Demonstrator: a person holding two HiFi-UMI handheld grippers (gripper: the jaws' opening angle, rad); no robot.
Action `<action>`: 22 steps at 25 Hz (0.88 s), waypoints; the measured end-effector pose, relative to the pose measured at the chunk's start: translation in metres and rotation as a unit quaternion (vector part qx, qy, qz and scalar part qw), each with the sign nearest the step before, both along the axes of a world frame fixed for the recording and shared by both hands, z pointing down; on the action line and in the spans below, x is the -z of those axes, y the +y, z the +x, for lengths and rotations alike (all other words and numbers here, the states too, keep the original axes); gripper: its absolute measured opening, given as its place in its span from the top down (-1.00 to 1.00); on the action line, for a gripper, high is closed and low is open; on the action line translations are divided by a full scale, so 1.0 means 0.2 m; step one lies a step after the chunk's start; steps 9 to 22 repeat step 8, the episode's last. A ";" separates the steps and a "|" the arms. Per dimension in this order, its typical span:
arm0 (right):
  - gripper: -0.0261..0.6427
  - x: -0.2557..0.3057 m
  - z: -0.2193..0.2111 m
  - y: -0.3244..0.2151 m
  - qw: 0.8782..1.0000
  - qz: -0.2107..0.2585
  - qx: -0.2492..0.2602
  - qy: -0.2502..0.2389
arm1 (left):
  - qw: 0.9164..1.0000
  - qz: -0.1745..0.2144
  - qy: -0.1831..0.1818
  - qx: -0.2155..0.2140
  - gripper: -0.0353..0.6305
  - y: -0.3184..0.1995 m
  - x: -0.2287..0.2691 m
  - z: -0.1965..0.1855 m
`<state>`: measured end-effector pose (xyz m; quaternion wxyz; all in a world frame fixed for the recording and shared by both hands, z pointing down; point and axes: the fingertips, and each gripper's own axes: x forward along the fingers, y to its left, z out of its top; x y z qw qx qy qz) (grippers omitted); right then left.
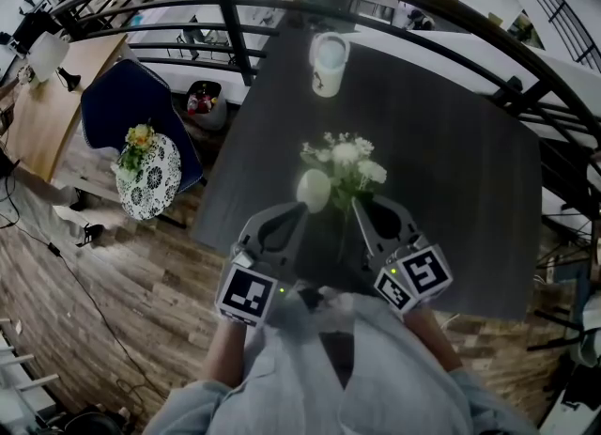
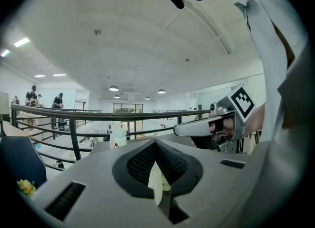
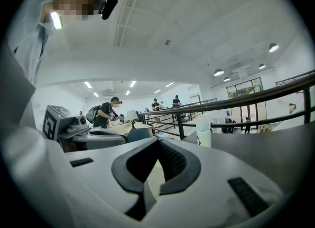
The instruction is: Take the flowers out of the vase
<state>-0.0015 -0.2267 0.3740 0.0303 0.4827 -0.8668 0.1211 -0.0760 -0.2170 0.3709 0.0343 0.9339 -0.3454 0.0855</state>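
The person is holding a gripper in each hand over the near edge of a dark table (image 1: pixel 451 189), and both grippers are pointing away from the body. The left gripper (image 1: pixel 297 211) is resting with its jaws closed together and nothing clamped between them. Its tip is sitting just beside a white vase (image 1: pixel 314 189). In the left gripper view, that pale shape is showing through the hollow behind the joined tips. The right gripper (image 1: pixel 362 206) is likewise showing its jaws pressed shut and empty, just to the right of the green stems.

The vase is standing near the table's near edge, between the two gripper tips and closer to the left one. The white flowers (image 1: pixel 346 163) are sitting in it, and their heads are spreading toward the table's middle.

A white bottle (image 1: pixel 328 64) is standing well apart at the far edge. Its label is too small to read. Each gripper is carrying a cube of black-and-white square markers, the left marker cube (image 1: pixel 246 292) and the right marker cube (image 1: pixel 418 275), with patterns but no words.

Beyond the table's left edge, a round side table (image 1: pixel 160 189) under a patterned cloth is bearing yellow flowers (image 1: pixel 139 137), beside a blue chair (image 1: pixel 117 95). A dark railing (image 1: pixel 235 20) is running past the far edge.
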 end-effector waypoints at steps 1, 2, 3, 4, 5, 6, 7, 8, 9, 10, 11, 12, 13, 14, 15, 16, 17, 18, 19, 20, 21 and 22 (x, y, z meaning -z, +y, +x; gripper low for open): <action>0.93 0.00 0.00 0.00 1.000 -0.001 0.001 0.001 | 1.000 0.000 0.000 0.000 0.92 0.00 0.00 0.00; 0.93 0.00 0.00 0.00 1.000 -0.001 0.001 0.001 | 1.000 0.000 0.000 0.000 0.92 0.00 0.00 0.00; 0.93 -0.01 0.00 0.00 1.000 -0.002 0.002 0.001 | 1.000 0.000 0.000 0.000 0.92 0.00 0.00 0.00; 0.93 -0.01 0.00 0.00 1.000 -0.002 0.002 0.002 | 1.000 0.000 0.001 0.000 0.92 0.00 -0.01 0.00; 0.93 -0.01 0.00 0.00 1.000 -0.002 0.002 0.002 | 1.000 0.000 0.002 0.000 0.92 0.00 -0.01 0.00; 0.93 -0.01 0.00 0.00 1.000 -0.003 0.002 0.002 | 1.000 -0.001 0.002 0.000 0.92 0.00 -0.01 0.01; 0.93 -0.01 0.00 0.00 1.000 -0.003 0.003 0.003 | 1.000 -0.002 0.002 0.000 0.92 0.00 -0.01 0.01; 0.93 -0.01 0.00 0.00 1.000 -0.004 0.003 0.003 | 1.000 -0.003 0.002 0.000 0.92 0.00 -0.01 0.01; 0.93 -0.01 0.00 0.00 1.000 -0.004 0.003 0.003 | 1.000 -0.003 0.002 0.000 0.92 0.00 -0.01 0.01; 0.93 -0.01 0.00 0.00 1.000 -0.004 0.003 0.003 | 1.000 -0.003 0.002 0.000 0.92 0.00 -0.01 0.01; 0.93 -0.01 0.00 0.00 1.000 -0.004 0.003 0.003 | 1.000 -0.003 0.002 0.000 0.92 0.00 -0.01 0.01; 0.93 -0.01 0.00 0.00 1.000 -0.004 0.003 0.003 | 1.000 -0.003 0.002 0.000 0.92 0.00 -0.01 0.01; 0.93 -0.01 0.00 0.00 1.000 -0.004 0.003 0.003 | 1.000 -0.003 0.002 0.000 0.92 0.00 -0.01 0.01; 0.93 -0.01 0.00 0.00 1.000 -0.004 0.003 0.003 | 1.000 -0.003 0.002 0.000 0.92 0.00 -0.01 0.01; 0.93 -0.01 0.00 0.00 1.000 -0.004 0.003 0.003 | 1.000 -0.003 0.002 0.000 0.92 0.00 -0.01 0.01; 0.93 -0.01 0.00 0.00 1.000 -0.004 0.003 0.003 | 1.000 -0.003 0.002 0.000 0.92 0.00 -0.01 0.01; 0.93 -0.01 0.00 0.00 1.000 -0.004 0.003 0.003 | 1.000 -0.003 0.002 0.000 0.92 0.00 -0.01 0.01; 0.93 -0.01 0.00 0.00 1.000 -0.004 0.003 0.003 | 1.000 -0.003 0.002 0.000 0.92 0.00 -0.01 0.01; 0.93 -0.01 0.00 0.00 1.000 -0.004 0.003 0.003 | 1.000 -0.003 0.002 0.000 0.92 0.00 -0.01 0.01; 0.93 -0.01 0.00 0.00 1.000 -0.004 0.003 0.003 | 1.000 -0.003 0.002 0.000 0.92 0.00 -0.01 0.01; 0.93 -0.01 0.00 0.00 1.000 -0.004 0.003 0.003 | 1.000 -0.003 0.002 0.000 0.92 0.00 -0.01 0.01; 0.93 -0.01 0.00 0.00 1.000 -0.004 0.003 0.003 | 1.000 -0.003 0.002 0.000 0.92 0.00 -0.01 0.01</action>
